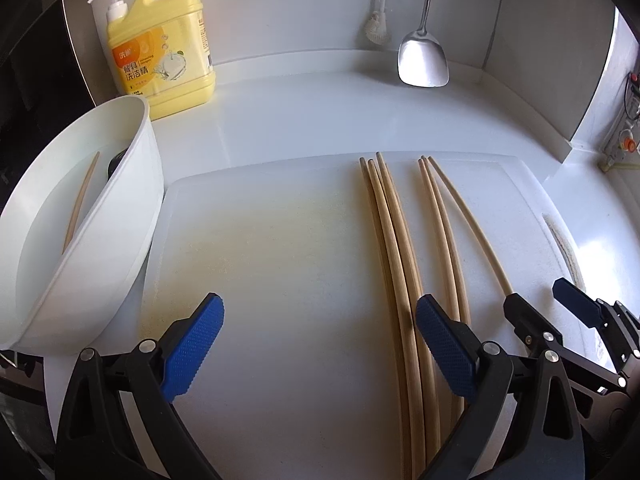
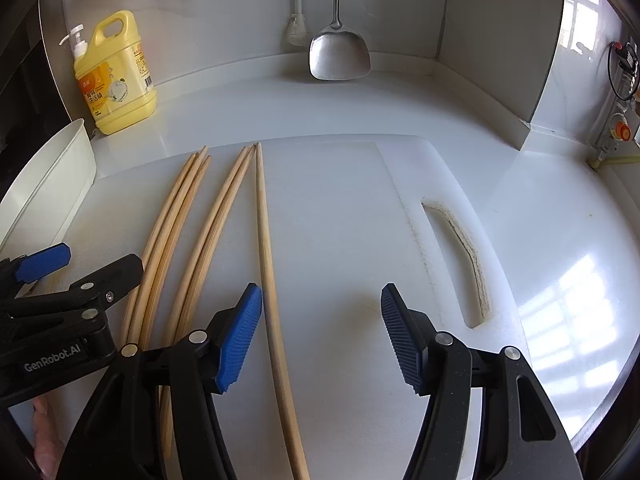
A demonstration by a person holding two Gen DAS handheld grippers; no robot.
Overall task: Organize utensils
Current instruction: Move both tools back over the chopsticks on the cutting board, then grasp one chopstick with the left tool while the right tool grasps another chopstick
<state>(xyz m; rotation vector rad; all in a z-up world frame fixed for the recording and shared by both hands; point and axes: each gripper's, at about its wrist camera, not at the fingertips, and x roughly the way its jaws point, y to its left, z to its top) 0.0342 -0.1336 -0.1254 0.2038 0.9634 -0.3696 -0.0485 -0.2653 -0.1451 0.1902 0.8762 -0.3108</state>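
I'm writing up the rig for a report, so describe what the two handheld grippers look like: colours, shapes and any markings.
Both match: the left gripper and right gripper have black angular linkage arms with silver pivot pins. Each ends in two flat fingers faced with blue textured pads. In the right wrist view, the left gripper's body carries white "GenRobot.AI" lettering. No cables or sleeves are visible.

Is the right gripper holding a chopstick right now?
No. The right gripper is open and empty above the cutting board, and the nearest chopstick lies flat beside its left finger.
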